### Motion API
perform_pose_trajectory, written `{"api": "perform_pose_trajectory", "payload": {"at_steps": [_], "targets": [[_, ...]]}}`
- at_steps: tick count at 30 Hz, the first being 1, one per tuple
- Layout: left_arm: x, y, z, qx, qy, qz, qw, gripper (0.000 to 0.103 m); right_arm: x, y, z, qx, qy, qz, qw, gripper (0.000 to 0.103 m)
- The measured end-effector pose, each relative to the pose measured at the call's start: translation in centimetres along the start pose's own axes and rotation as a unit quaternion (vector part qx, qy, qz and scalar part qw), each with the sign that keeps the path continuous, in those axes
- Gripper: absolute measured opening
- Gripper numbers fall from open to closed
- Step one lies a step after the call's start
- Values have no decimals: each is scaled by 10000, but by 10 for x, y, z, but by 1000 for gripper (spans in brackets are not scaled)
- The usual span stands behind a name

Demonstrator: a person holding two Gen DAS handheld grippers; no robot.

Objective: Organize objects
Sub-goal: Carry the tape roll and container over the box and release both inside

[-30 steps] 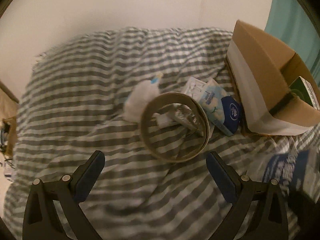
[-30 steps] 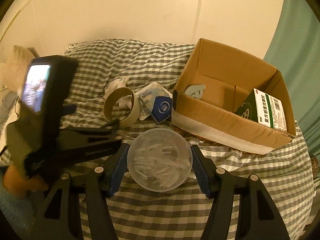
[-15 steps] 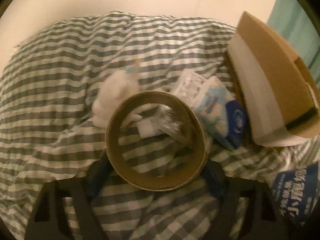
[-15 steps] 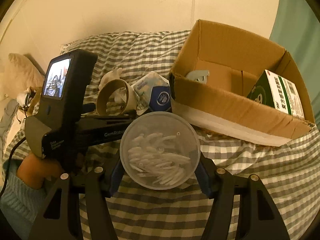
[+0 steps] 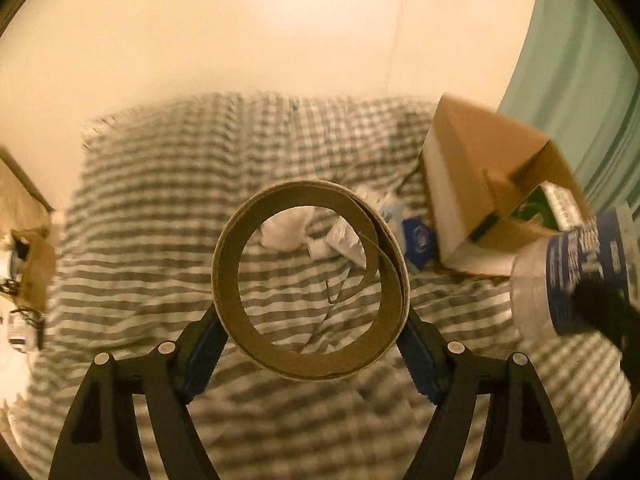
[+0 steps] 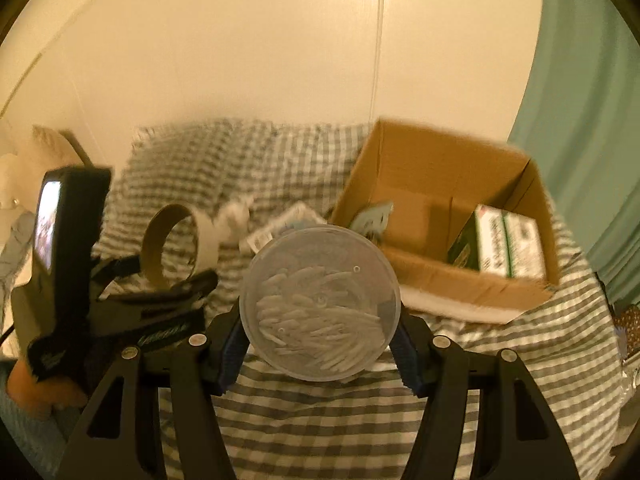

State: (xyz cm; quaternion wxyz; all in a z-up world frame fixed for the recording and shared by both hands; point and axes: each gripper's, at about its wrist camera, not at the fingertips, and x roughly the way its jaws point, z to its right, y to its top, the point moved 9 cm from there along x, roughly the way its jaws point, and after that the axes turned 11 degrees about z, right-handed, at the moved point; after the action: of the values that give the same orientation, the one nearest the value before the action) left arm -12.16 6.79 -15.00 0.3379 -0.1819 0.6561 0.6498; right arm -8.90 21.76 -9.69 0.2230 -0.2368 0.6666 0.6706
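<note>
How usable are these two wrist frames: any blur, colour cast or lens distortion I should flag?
Left wrist view: strong motion blur on the checked bedding and box; the cardboard ring in the left gripper stays fairly sharp. Right wrist view: milder blur; the tub in the right gripper is readable. Both: warm yellow cast, dim light, fisheye bending, dark corners.

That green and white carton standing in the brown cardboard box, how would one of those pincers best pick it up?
From above, pads on the two broad faces of the green and white carton near its top. It stands upright in a corner of the brown cardboard box, whose walls block any approach from the side.
</note>
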Motion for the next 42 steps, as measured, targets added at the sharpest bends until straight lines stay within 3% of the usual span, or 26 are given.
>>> {"api": "perform_pose_trajectory", "payload": {"at_steps": [6, 11, 17, 21, 29, 42], "targets": [[-81, 40, 12, 115, -39, 682, 9976, 80, -64, 36, 8, 96, 99, 588, 9982, 61], [-140, 78, 46, 110, -332, 1321, 9906, 80, -117, 63, 23, -85, 27, 1028, 9947, 61], [-166, 110, 91, 242, -688, 1674, 9832, 80, -160, 104, 48, -394, -156, 1482, 9880, 61], [-161, 127, 118, 451, -763, 1762, 9804, 80, -168, 134, 67, -522, -270, 1659, 9844, 61], [-93, 137, 159, 647, -840, 1463, 9835, 80, -111, 174, 114, -328, -383, 1422, 9886, 62], [31, 85, 179, 760, -764, 562, 9926, 81, 47, 132, 141, 254, -169, 362, 9989, 62]]}}
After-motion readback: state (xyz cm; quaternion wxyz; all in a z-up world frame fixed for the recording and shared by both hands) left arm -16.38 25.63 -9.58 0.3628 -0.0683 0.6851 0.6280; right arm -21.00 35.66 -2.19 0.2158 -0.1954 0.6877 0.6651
